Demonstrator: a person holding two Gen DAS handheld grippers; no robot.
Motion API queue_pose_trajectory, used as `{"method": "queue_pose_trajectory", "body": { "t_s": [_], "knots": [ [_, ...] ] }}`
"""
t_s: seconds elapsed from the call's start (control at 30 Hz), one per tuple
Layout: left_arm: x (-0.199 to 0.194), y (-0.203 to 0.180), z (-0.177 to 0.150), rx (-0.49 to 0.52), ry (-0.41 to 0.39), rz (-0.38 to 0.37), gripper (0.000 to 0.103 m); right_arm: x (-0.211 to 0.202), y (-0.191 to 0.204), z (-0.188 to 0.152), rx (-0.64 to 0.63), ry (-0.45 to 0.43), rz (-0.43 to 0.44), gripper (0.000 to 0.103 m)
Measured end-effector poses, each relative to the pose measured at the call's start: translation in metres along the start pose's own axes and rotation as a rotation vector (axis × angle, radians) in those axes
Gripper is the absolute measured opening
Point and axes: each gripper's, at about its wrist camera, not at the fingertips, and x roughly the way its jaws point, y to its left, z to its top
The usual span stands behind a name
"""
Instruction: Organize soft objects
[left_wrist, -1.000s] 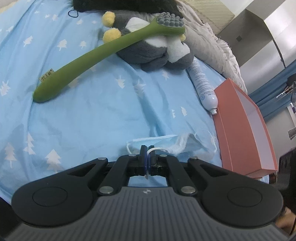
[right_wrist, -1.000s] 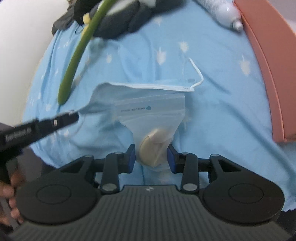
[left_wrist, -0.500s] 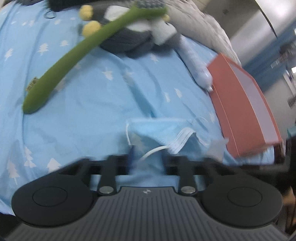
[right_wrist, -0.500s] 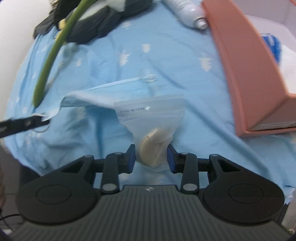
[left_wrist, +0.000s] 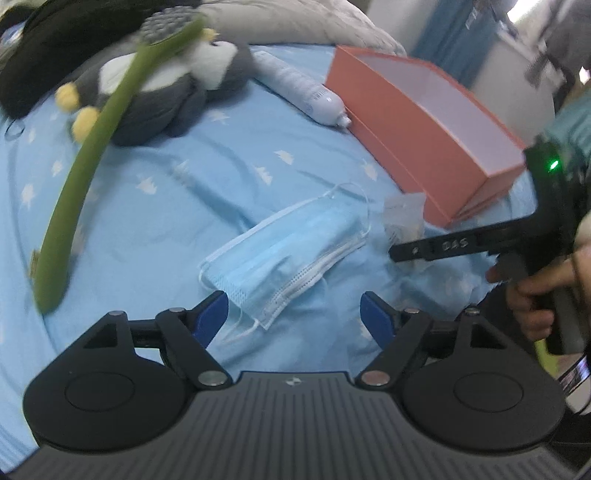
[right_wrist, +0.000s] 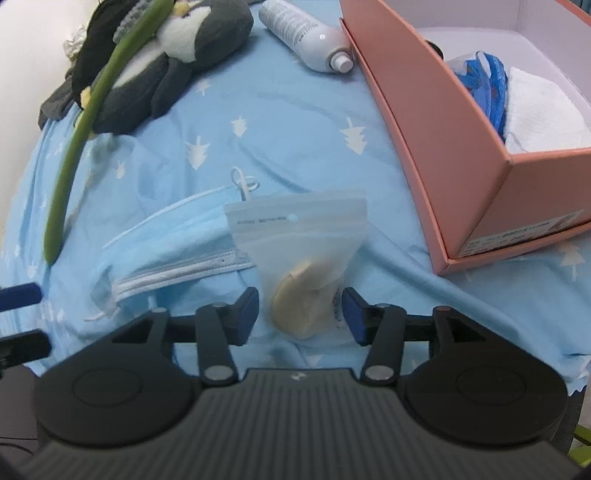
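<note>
Blue tree-print bedsheet (left_wrist: 177, 206) under everything. Left hand-held gripper (left_wrist: 293, 314) spread wide, jaws just opened, one mask (left_wrist: 288, 251) lying loose between and ahead of them. Right hand-held gripper (right_wrist: 300, 310) opening too, pads clear of one clear bag (right_wrist: 299, 251) between them. Only the right view shows inside the one pink box (right_wrist: 436, 147): white cloth (right_wrist: 543, 110), blue item (right_wrist: 484, 85). Only the left shows a hand (left_wrist: 543, 291). One plush (left_wrist: 162, 92), one green massager (left_wrist: 85, 177), one bottle (left_wrist: 295, 88).

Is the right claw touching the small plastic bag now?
Apart. In the right wrist view, the right claw has just been opening; bedsheet shows between each blue pad and the plastic bag lying between them.
</note>
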Motion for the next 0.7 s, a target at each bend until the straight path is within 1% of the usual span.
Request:
{"method": "queue_pose_trajectory", "body": {
  "t_s": [0.1, 0.13, 0.2, 0.27, 0.33, 0.37, 0.43, 0.53, 0.6, 0.63, 0.67, 0.7],
  "knots": [
    [0.015, -0.006, 0.012, 0.078, -0.016, 0.079, 0.082, -0.004, -0.004, -0.003, 0.019, -0.028, 0.013, 0.053],
    [0.02, -0.008, 0.016, 0.102, -0.013, 0.077, 0.082, -0.005, -0.006, -0.004, 0.025, -0.038, 0.017, 0.053],
    [0.031, -0.011, 0.025, 0.149, -0.004, 0.05, 0.082, -0.007, -0.007, -0.007, 0.02, -0.051, 0.03, 0.054],
    [0.044, -0.015, 0.032, 0.192, 0.011, 0.037, 0.082, -0.009, -0.007, -0.008, 0.019, -0.057, 0.048, 0.056],
    [0.06, -0.017, 0.037, 0.225, 0.041, 0.034, 0.082, -0.011, -0.008, -0.009, 0.019, -0.065, 0.052, 0.065],
    [0.067, -0.019, 0.039, 0.245, 0.051, 0.036, 0.082, -0.012, -0.008, -0.009, 0.015, -0.071, 0.05, 0.067],
    [0.078, -0.021, 0.04, 0.278, 0.065, 0.039, 0.082, -0.017, -0.009, -0.009, 0.012, -0.095, 0.063, 0.067],
    [0.094, -0.021, 0.039, 0.283, 0.088, 0.049, 0.081, -0.022, -0.012, -0.009, 0.035, -0.127, 0.052, 0.067],
    [0.099, -0.017, 0.04, 0.259, 0.093, 0.042, 0.074, -0.023, -0.012, -0.01, 0.036, -0.147, 0.057, 0.067],
    [0.101, -0.014, 0.04, 0.239, 0.097, 0.039, 0.067, -0.022, -0.012, -0.01, 0.036, -0.152, 0.063, 0.066],
    [0.104, -0.011, 0.04, 0.218, 0.102, 0.028, 0.058, -0.02, -0.012, -0.011, 0.034, -0.15, 0.065, 0.066],
    [0.107, -0.009, 0.04, 0.196, 0.108, 0.016, 0.055, -0.017, -0.012, -0.011, 0.031, -0.146, 0.06, 0.066]
  ]
}}
